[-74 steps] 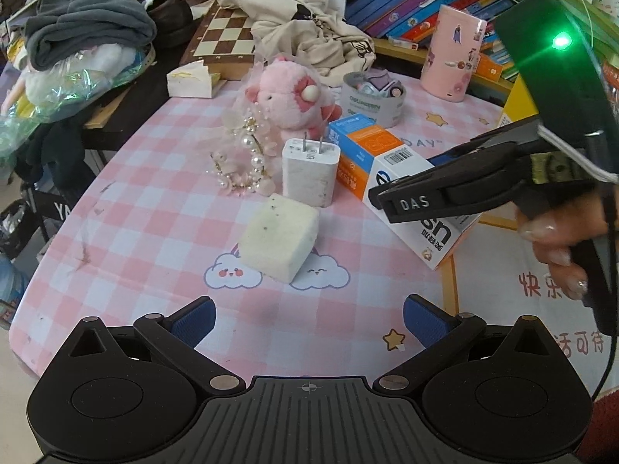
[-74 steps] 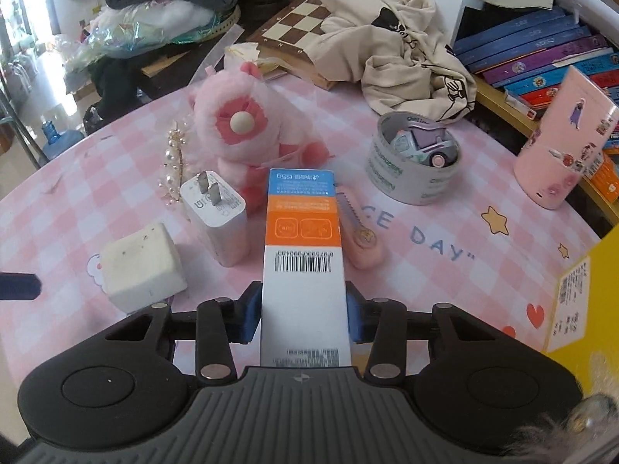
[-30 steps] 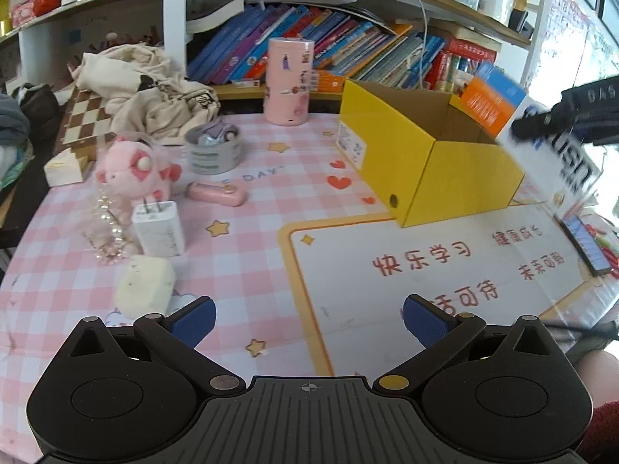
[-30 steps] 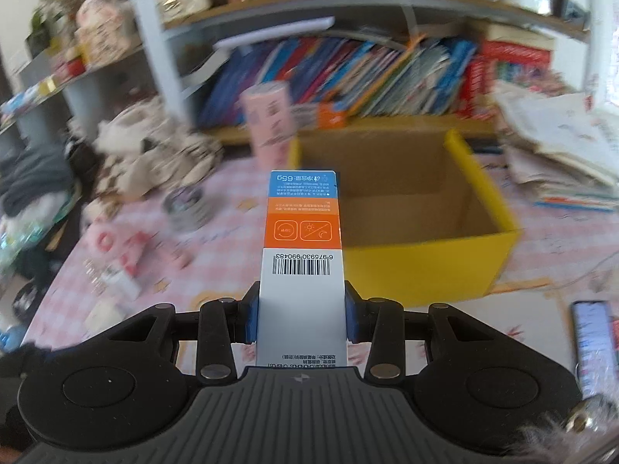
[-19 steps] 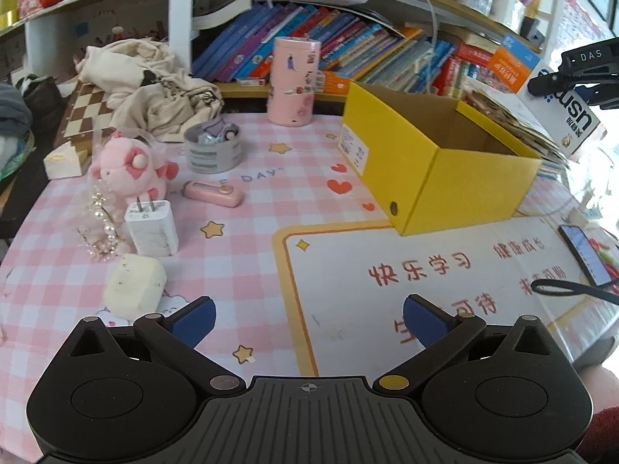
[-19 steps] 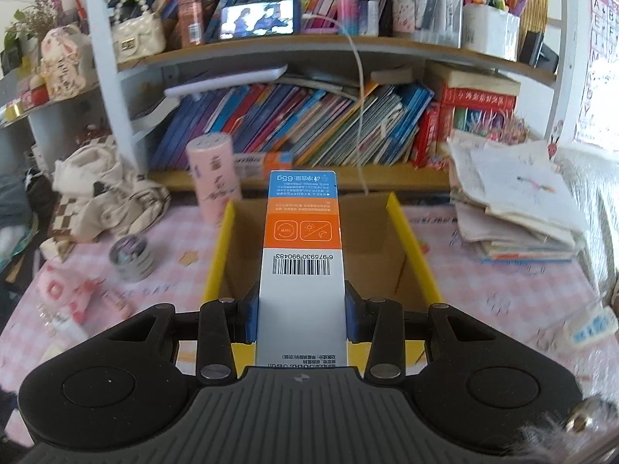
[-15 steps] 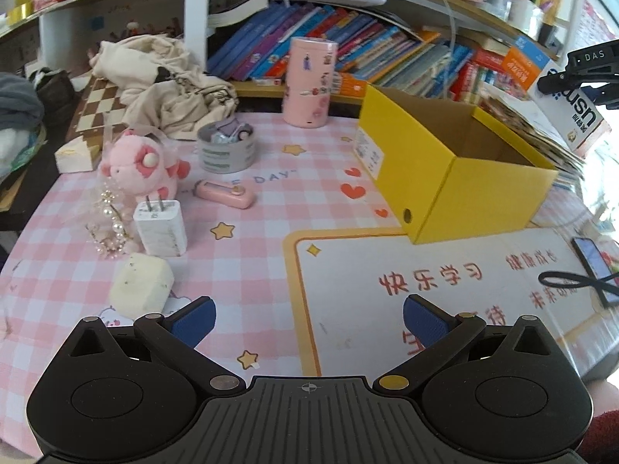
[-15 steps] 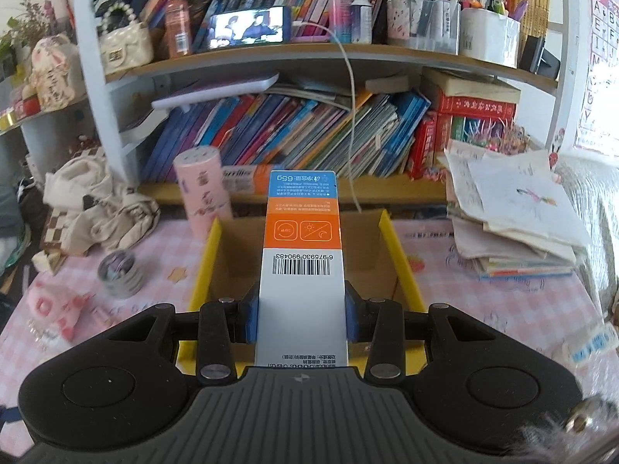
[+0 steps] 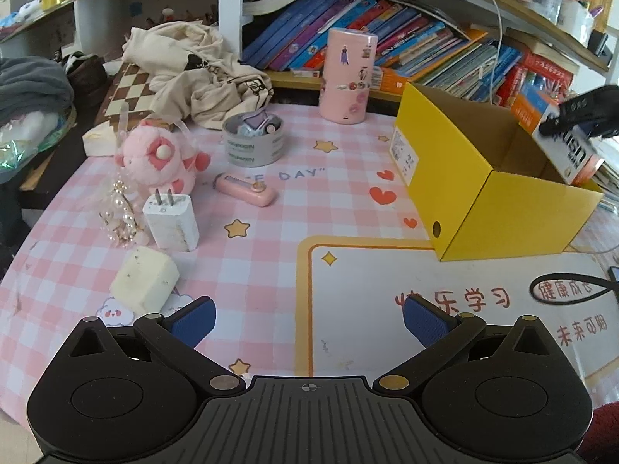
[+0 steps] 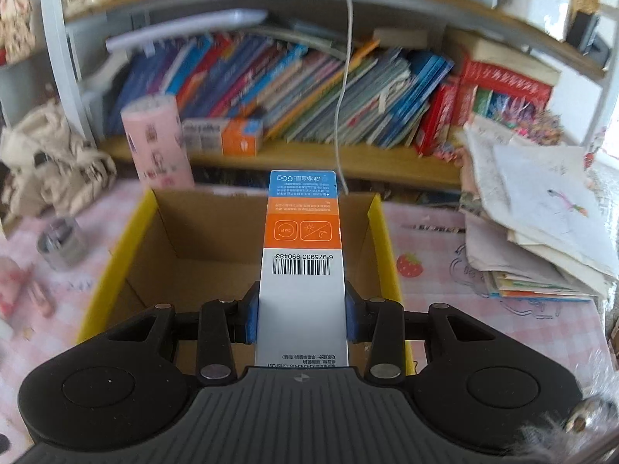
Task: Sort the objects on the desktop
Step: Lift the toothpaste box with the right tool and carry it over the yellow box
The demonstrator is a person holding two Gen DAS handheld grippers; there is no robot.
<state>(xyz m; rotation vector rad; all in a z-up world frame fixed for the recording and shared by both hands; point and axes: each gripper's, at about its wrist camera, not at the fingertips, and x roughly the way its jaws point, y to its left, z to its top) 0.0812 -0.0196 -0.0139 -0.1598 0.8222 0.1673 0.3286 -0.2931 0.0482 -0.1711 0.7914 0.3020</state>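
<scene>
My right gripper (image 10: 301, 315) is shut on a long white, orange and blue carton (image 10: 302, 255), its blue pads pressing both long sides. The carton hangs over the open yellow cardboard box (image 10: 116, 247), whose brown inside shows bare. In the left wrist view the same carton (image 9: 568, 143) is tilted above the yellow box (image 9: 503, 208) at the far right, held by the right gripper's dark fingers (image 9: 580, 110). My left gripper (image 9: 307, 319) stands open above the table, nothing between its blue pads.
On the pink checked cloth lie a white charger (image 9: 172, 218), a cream block (image 9: 145, 280), a pink plush (image 9: 158, 160), a pearl string (image 9: 120, 212), a pink case (image 9: 245, 189), a tape roll (image 9: 253, 139) and a pink cylinder (image 9: 348, 75). Books line the shelf behind; papers (image 10: 541, 216) are stacked right of the box.
My right gripper has carried the carton from the left part of the table to above the yellow box and has sunk closer to it. The left gripper has swung right and stayed open.
</scene>
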